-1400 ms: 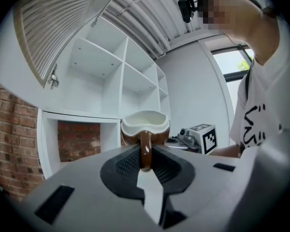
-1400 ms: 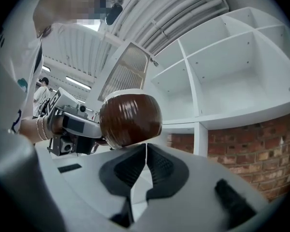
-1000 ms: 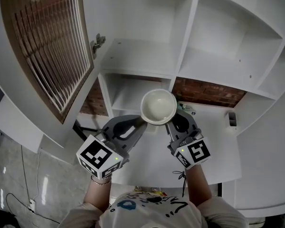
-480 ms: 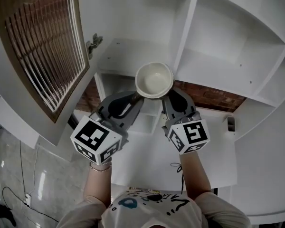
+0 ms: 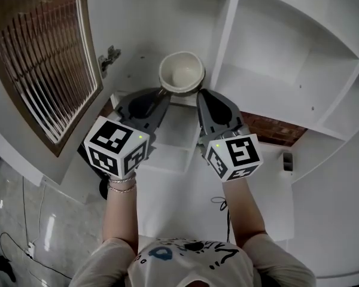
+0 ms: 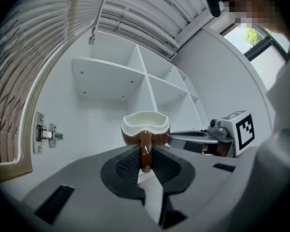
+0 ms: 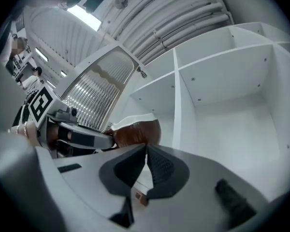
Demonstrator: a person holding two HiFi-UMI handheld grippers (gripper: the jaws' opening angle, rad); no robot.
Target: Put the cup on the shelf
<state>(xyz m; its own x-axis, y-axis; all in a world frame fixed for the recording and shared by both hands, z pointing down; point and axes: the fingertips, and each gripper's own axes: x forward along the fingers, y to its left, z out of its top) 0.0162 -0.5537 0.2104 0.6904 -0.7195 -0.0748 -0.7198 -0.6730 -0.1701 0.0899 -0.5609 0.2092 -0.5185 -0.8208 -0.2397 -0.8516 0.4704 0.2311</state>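
**Desk:** What does the frame show?

**Photographer:** A person raises a brown cup (image 5: 181, 72), cream inside, toward a white shelf (image 5: 134, 70). The left gripper (image 5: 158, 97) is clamped narrow on the cup's handle (image 6: 145, 151). The right gripper (image 5: 202, 95) sits at the cup's 4 o'clock, its jaws pressed together on nothing.

**Desk:** Is the right one touching the cup?

**Photographer:** I cannot tell. Its tips are just beside the brown wall.

**Desk:** What changed in the last second?

**Photographer:** Both grippers climbed and pushed forward, and the left one's hold on the handle did not alter. The cup was in front of the lower cubbies. It now hangs upright at the mouth of the upper-left compartment. The slatted cabinet door (image 5: 36, 58) is at its 9 o'clock, the hinge (image 5: 109, 57) is near its 10 o'clock, and the upright divider (image 5: 222, 40) is at its 2 o'clock.

**Desk:** What does that mean for the job?

**Photographer:** By my reading, the carry is nearly over. The cup looks to be held clear of the board. What is left is to ease it inward, set it down flat and open the left jaws. The right gripper serves only as a steadying guard.
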